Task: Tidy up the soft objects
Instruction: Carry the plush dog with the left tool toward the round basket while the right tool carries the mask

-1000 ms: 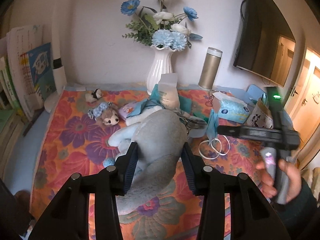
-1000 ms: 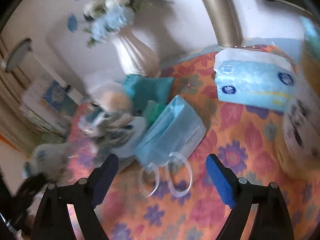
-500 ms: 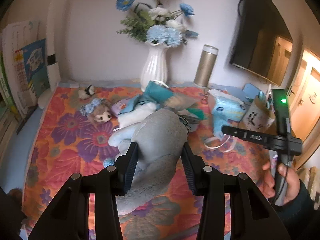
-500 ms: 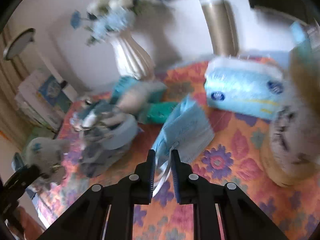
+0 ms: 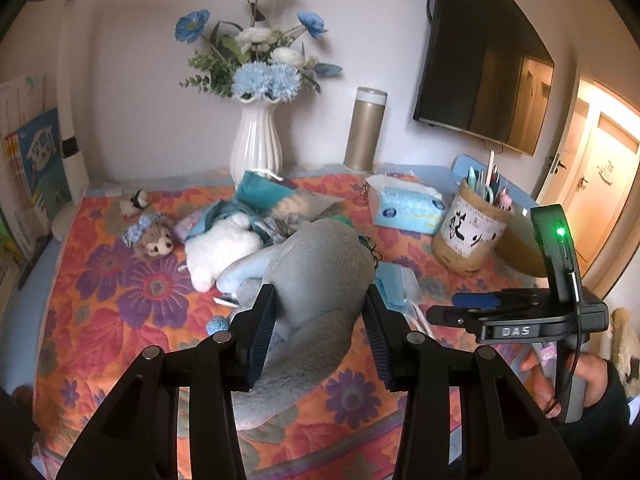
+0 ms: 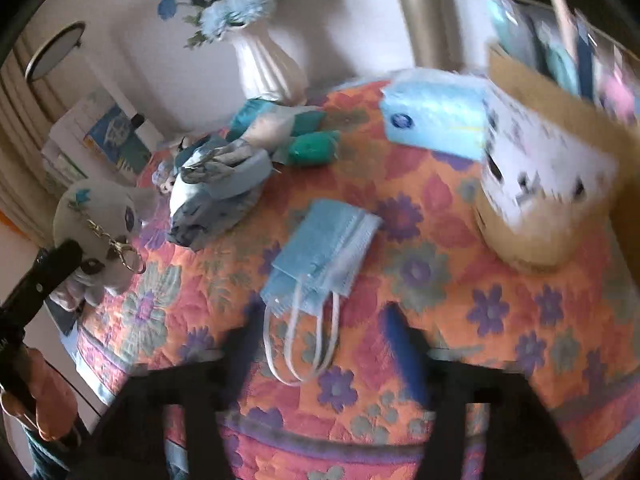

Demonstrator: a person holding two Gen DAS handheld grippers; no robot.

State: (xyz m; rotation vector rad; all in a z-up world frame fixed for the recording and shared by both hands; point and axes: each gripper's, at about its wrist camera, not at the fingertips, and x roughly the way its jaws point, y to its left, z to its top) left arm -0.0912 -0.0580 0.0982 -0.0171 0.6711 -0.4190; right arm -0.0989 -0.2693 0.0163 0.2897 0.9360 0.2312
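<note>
My left gripper (image 5: 320, 312) is shut on a grey plush toy (image 5: 316, 280), held above the flowered cloth (image 5: 120, 300). The right wrist view shows the same plush (image 6: 96, 216) at the far left, with a key ring hanging from it. A blue face mask (image 6: 320, 248) lies flat on the cloth. Its white ear loops (image 6: 300, 344) lie between the jaws of my right gripper (image 6: 320, 348), which are opening; the pads do not press on them. The left wrist view shows the right gripper (image 5: 444, 308) beside the mask (image 5: 396, 280), partly hidden.
A white plush (image 5: 220, 248), a small doll head (image 5: 154, 240) and a heap of teal and grey cloth (image 6: 224, 184) lie mid-table. A tissue pack (image 5: 404, 208) and pen cup (image 5: 472, 236) stand right. A vase (image 5: 256, 144) and flask (image 5: 364, 132) stand by the wall.
My right gripper closed on the mask's ear loops, pulled the mask away from the cloth heap, then opened; the mask now lies flat. My left gripper drew back, still holding the grey plush.
</note>
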